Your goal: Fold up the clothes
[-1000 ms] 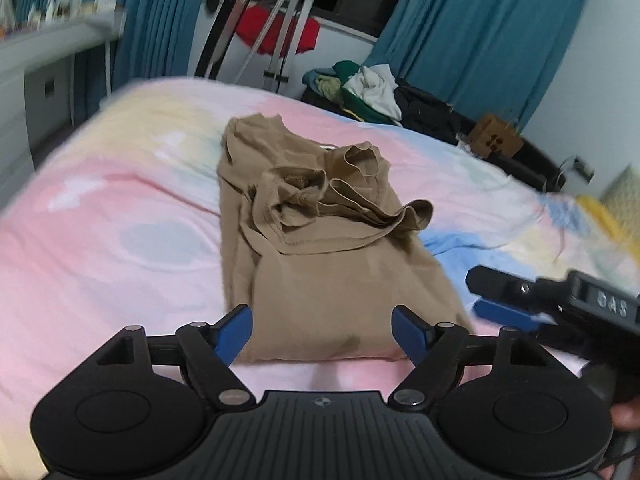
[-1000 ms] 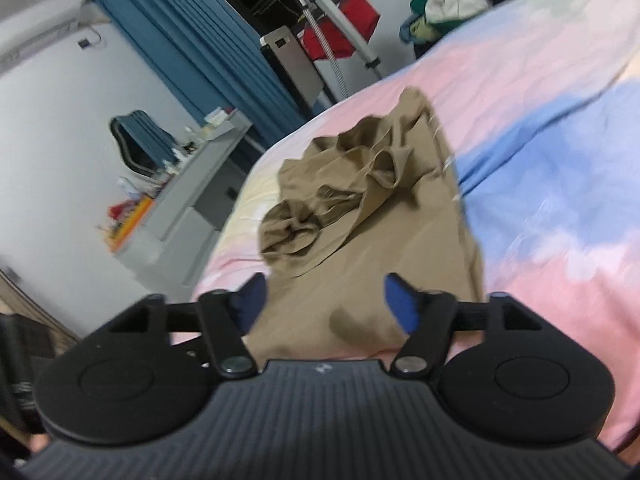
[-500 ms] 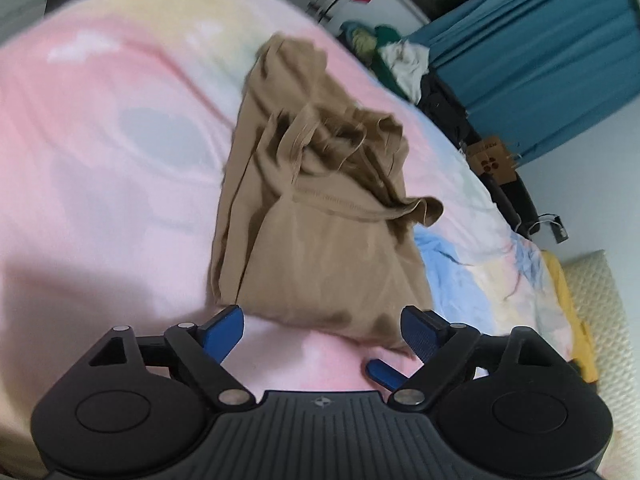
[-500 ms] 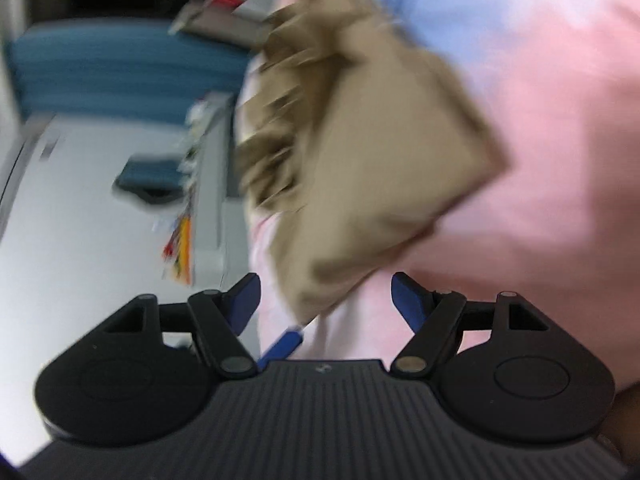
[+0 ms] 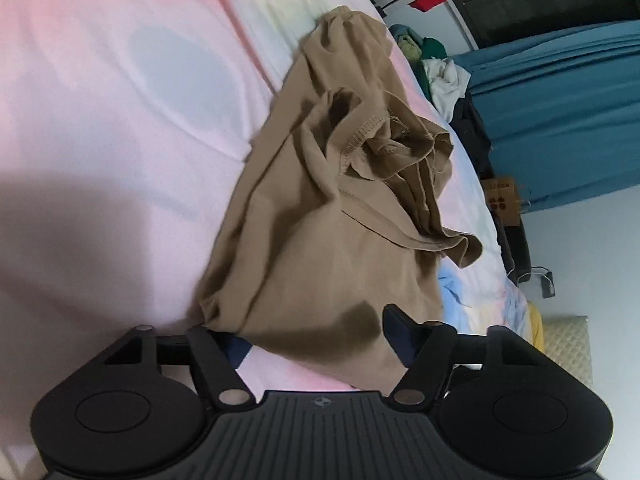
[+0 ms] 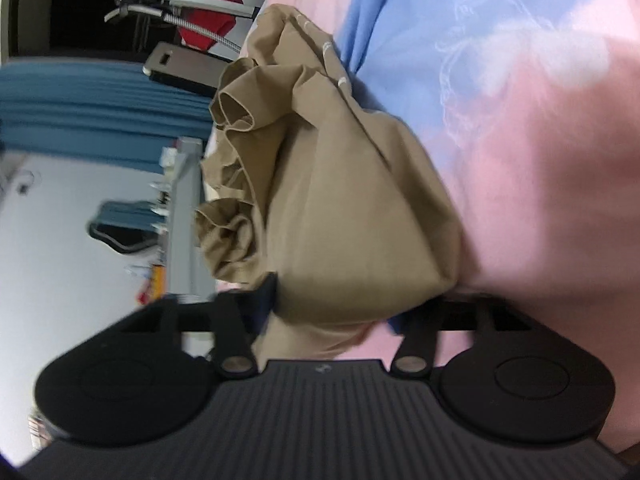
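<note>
Bed [image 5: 120, 128] surface: pastel sheet, wide bare area on both sides of tan garment [image 5: 320, 216]. Garment lies mid-bed, partly folded, collar and sleeves bunched on top. Left gripper [image 5: 316, 338] and right gripper [image 6: 332, 308] at near hem, one per corner; fingers apart, straddling fabric, hem between them.

One tan garment [image 5: 320, 240] on one bed [image 5: 120, 120], sheet pastel pink, blue, yellow. Two tongs: left tongs [image 5: 316, 338], right tongs [image 6: 334, 308], each with two blue-tipped fingers. One heap of mixed clothes [image 5: 432, 68] past bed. One cardboard box [image 5: 502, 200]. One red item [image 6: 210, 4] on rack.
</note>
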`<state>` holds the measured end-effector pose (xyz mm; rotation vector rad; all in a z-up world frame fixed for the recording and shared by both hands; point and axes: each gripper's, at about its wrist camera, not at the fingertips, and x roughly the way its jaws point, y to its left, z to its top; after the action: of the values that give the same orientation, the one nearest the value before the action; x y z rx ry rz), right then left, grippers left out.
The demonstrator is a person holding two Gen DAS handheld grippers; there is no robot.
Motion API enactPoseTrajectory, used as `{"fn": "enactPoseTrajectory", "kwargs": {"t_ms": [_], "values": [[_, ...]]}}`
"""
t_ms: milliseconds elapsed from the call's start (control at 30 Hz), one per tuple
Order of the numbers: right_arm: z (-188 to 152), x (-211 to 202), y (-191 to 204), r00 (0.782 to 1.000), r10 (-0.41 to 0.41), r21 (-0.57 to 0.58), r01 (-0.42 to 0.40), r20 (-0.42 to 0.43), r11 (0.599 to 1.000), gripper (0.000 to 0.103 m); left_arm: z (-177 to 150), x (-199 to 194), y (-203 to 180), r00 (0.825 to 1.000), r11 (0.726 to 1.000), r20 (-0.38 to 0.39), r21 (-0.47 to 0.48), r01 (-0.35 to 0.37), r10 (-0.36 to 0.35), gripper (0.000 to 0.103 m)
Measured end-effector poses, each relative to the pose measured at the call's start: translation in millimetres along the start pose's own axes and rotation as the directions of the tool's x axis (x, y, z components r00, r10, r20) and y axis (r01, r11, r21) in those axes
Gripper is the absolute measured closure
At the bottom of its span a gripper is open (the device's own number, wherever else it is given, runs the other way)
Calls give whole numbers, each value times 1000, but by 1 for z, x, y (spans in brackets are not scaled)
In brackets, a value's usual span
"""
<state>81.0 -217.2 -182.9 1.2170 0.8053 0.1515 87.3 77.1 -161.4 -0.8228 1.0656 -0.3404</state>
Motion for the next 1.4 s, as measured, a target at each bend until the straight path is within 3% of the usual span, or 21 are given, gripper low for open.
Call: {"fn": "enactPoseTrajectory", "kwargs": {"t_ms": [67, 233, 367, 467, 667, 867, 1067, 1233, 1400], "values": [[1, -3, 4, 1000, -9, -53, 9, 10, 999, 78, 1, 1, 0, 1000, 1000, 8, 11, -6, 6, 47], [-1, -9, 24, 1000, 18, -157, -14, 26, 987, 82, 6, -3, 6, 999, 1000, 36, -8, -21, 22, 74], [-4, -16, 47, 999, -27, -187, 33, 32, 982, 83, 14, -22, -4, 997, 1000, 74, -12, 6, -5, 83], [-6, -32, 69, 998, -16, -195, 27, 60, 980, 83, 18, -50, -17, 993, 998, 106, -30, 60, -56, 86], [-22, -73, 102, 996, 36, -199, -18, 84, 980, 84, -3, -109, -60, 981, 993, 180, 99, 60, -77, 87], [-63, -129, 107, 995, 58, -215, -39, 84, 976, 83, -61, -158, -66, 981, 985, 165, 159, 72, -99, 86], [-103, -173, 84, 995, 59, -170, -45, 80, 984, 83, -115, -195, -42, 985, 989, 124, 107, 103, -117, 86], [-79, -157, 96, 994, 56, -125, -45, 90, 991, 83, -84, -186, -58, 983, 990, 137, 83, 113, -124, 86], [-20, -107, 119, 993, 44, -71, -37, 109, 997, 83, -9, -141, -87, 985, 996, 149, 18, 91, -92, 85]]}}
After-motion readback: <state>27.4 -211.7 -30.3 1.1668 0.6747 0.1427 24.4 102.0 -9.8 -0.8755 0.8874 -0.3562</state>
